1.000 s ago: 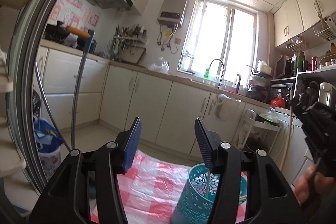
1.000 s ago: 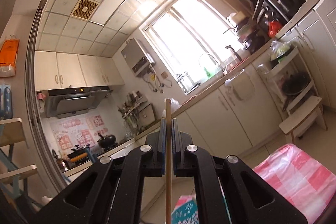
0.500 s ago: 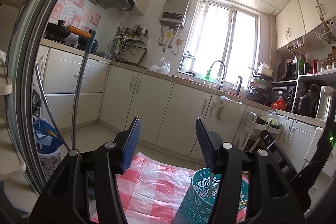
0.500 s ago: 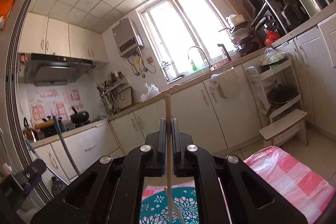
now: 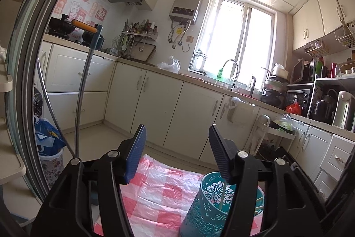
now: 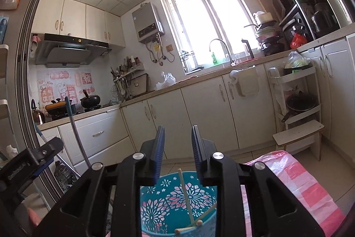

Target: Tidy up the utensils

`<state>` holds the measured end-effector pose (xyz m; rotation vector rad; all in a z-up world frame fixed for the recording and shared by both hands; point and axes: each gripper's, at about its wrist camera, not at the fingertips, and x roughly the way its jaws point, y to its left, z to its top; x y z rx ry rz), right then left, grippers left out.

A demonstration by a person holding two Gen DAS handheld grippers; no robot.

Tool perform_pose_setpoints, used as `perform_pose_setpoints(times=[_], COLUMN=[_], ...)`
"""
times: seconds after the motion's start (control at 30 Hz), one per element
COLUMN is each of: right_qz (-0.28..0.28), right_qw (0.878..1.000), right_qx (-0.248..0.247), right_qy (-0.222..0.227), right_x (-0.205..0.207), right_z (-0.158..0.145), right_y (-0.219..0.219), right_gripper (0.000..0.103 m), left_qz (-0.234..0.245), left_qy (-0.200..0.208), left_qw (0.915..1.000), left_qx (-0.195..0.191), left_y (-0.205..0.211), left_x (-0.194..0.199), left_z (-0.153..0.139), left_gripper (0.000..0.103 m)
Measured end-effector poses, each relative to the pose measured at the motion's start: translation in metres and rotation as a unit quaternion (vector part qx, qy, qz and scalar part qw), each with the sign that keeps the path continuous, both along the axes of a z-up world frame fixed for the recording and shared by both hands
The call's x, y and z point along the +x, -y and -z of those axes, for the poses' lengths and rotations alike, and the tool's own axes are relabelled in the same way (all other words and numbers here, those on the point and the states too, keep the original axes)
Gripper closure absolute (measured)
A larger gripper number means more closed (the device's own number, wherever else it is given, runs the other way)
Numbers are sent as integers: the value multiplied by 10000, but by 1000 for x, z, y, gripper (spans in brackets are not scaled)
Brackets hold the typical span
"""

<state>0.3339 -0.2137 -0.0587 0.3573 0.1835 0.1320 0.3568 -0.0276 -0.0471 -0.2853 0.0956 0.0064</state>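
1. Our right gripper [image 6: 178, 144] has just been opening its jaws; nothing sits between them.
2. The chopstick [image 6: 186, 197] stands tilted inside the teal holder [image 6: 177, 201], at the bottom centre of the frame.
3. Our left gripper [image 5: 177, 144] is released and empty; the holder shows at its lower right, on the checked plastic sheet [image 5: 155, 192].

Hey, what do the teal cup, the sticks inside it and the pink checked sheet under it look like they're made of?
Teal cup: looks like thin painted metal or hard plastic, matte, with cut-through flower patterns; which one is unclear.
Sticks: pale, slim and matte, probably wood or bamboo chopsticks.
Pink checked sheet: thin plastic film, glossy, wrinkled and slightly see-through.
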Motion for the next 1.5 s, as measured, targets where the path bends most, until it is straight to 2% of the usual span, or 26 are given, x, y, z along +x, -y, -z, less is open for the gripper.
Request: perform_pose_setpoints(times=[0.07,0.13,0.23,0.3,0.37,0.43,0.5,0.6,0.7,0.9,0.97,1.13,1.27,1.33,1.5], right_qz=[-54,-94,-169,-267,-459,-712,-930,-1047,-1098,-1108,-1110,-1196,-1208,-1231,-1196], right_qw=[10000,9997,9978,9927,9817,9637,9466,9349,9280,9105,9107,9086,9056,9006,8981], right_qx=[-71,-200,-355,-387,-511,-704,-801,-832,-1054,-1253,-1243,-1242,-1440,-1494,-1616], right_qy=[-10,-124,-540,-1109,-1779,-2474,-2980,-3287,-3402,-3782,-3781,-3805,-3802,-3891,-3912], right_x=[-9,-22,-44,-54,-57,-56,-53,-49,-47,-42,-42,-41,-42,-43,-50], right_z=[-3,-5,6,29,56,89,113,129,133,147,148,148,145,146,144], right_y=[2,5,11,12,7,-4,-14,-24,-38,-45,-44,-47,-49,-48,-38], right_gripper=[68,50,44,44,46,64,69,72,72,73,73,73,74,82,90], left_qz=[23,51,114,175,266,423,514,682,783,1080,1185,1346,1527,1614,1871], left_qy=[-49,-166,-447,-712,-1053,-1464,-1773,-2222,-2589,-3240,-3417,-3610,-3787,-3894,-4083], left_qw=[10000,9997,9984,9966,9930,9866,9807,9706,9605,9348,9267,9154,9039,8975,8815], left_qx=[55,154,311,382,467,584,644,628,656,977,1019,1165,1276,1298,1460], left_y=[1,0,-4,-6,-6,-3,-1,-3,-5,5,8,17,30,37,61], left_x=[0,1,4,7,12,19,24,29,35,44,46,47,48,49,47], left_z=[1,3,9,14,24,36,48,65,83,111,119,131,141,146,157], left_gripper=[43,40,36,34,34,34,34,33,31,30,30,28,28,28,28])
